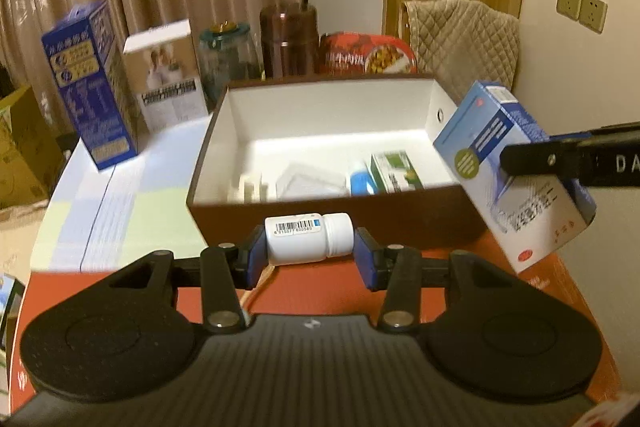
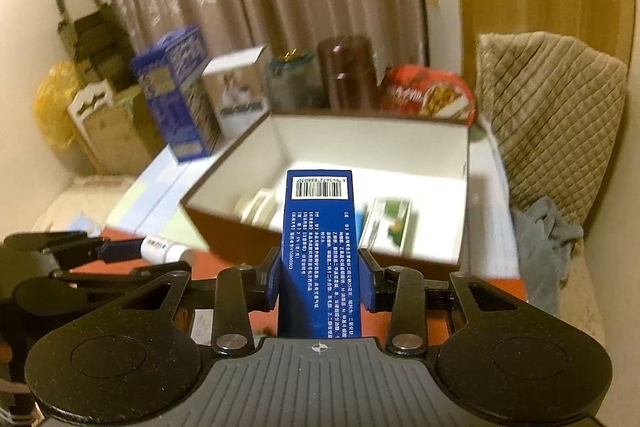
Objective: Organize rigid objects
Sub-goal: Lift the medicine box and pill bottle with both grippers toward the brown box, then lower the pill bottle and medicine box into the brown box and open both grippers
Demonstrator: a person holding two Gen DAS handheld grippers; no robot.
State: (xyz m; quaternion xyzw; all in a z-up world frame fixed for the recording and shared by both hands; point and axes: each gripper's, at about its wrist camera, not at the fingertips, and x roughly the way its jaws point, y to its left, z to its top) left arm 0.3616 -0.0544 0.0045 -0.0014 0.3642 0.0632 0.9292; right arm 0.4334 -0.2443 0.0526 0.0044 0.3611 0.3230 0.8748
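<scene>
While I watched the left wrist view, the left gripper (image 1: 309, 251) clamped a white bottle (image 1: 310, 238) lying crosswise, just in front of the open brown box (image 1: 320, 223). In the right wrist view, my right gripper (image 2: 320, 277) gripped a blue carton (image 2: 320, 247) endwise, its far end over the box's (image 2: 240, 243) near wall.

The left gripper (image 1: 309, 247) clamps a white pill bottle (image 1: 310, 238) lying sideways between its blue pads, just in front of the brown open box (image 1: 332, 219). Inside the box lie a green-and-white packet (image 1: 396, 173), a blue-capped item (image 1: 362, 183) and pale pieces near its front wall. At the box's right corner, the right gripper (image 1: 524, 161) grips a tilted blue-and-white carton (image 1: 516, 171). Behind the box stand a blue carton (image 1: 90, 83), a glass jar (image 1: 228, 59) and a brown flask (image 1: 288, 41).
</scene>
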